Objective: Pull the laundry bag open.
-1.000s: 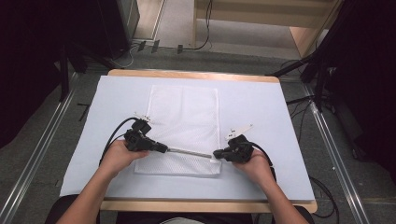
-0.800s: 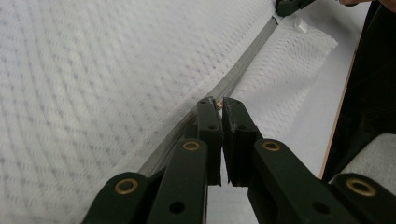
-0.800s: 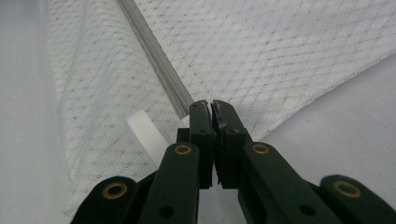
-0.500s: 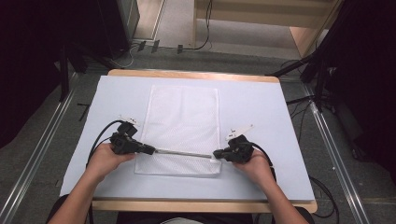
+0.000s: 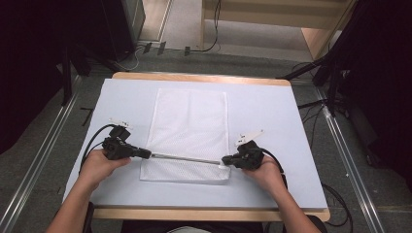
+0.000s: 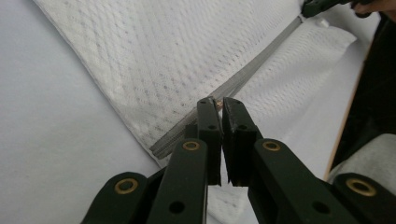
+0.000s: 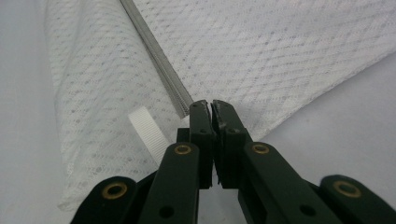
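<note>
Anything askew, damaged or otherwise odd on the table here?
Nothing stands out. The mesh bag lies flat and square on the table, its zipper straight between the left gripper and right gripper. No tear or spill shows.

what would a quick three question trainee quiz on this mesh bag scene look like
1. True or false: the white mesh laundry bag lies flat on the pale blue table cover.
2. Which part of the bag runs between the left gripper and the right gripper? A) a drawstring B) the grey zipper C) a handle
3. Fill in: beside the right gripper's jaws lies a white woven ____.

Key: 1 true. 2 B. 3 loop; it is a ribbed tape tab at the bag's end.
</note>
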`<state>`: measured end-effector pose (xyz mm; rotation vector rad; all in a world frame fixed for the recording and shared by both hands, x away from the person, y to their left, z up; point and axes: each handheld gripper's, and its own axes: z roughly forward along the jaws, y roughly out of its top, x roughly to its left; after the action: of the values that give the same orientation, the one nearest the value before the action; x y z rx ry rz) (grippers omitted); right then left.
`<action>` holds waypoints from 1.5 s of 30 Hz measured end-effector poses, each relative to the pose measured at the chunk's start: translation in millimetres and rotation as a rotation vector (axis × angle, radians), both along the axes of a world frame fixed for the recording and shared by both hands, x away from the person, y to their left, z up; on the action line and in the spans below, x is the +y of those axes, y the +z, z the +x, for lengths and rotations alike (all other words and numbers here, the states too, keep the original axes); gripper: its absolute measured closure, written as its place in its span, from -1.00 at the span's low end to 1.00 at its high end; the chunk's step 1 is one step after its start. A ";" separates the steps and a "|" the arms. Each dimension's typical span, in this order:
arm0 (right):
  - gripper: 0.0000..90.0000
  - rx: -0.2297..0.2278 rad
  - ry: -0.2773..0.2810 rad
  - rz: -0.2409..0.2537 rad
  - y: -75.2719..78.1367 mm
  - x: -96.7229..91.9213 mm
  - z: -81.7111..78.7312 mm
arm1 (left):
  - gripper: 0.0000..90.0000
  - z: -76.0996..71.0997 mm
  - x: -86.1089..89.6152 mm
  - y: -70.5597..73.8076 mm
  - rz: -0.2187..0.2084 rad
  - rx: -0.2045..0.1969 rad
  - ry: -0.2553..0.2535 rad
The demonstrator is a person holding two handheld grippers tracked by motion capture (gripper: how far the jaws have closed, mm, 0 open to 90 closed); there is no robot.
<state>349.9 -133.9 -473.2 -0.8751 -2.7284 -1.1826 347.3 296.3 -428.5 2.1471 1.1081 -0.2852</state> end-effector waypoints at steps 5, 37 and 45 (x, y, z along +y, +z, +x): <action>0.97 0.001 0.004 -0.002 0.2 0.1 0.5 | 0.95 -1.9 11.9 -0.4 0.019 0.005 0.030; 0.49 -0.032 -0.015 0.036 18.3 -2.9 6.9 | 0.16 -21.7 41.6 0.7 0.033 -0.171 0.144; 0.23 -0.044 -0.079 0.033 17.1 -10.5 13.7 | -0.13 -17.1 46.0 2.6 0.041 -0.222 0.209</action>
<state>363.6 -144.4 -456.1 -0.9731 -2.7237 -1.2721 330.1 342.3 -425.9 2.0197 1.2027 0.0707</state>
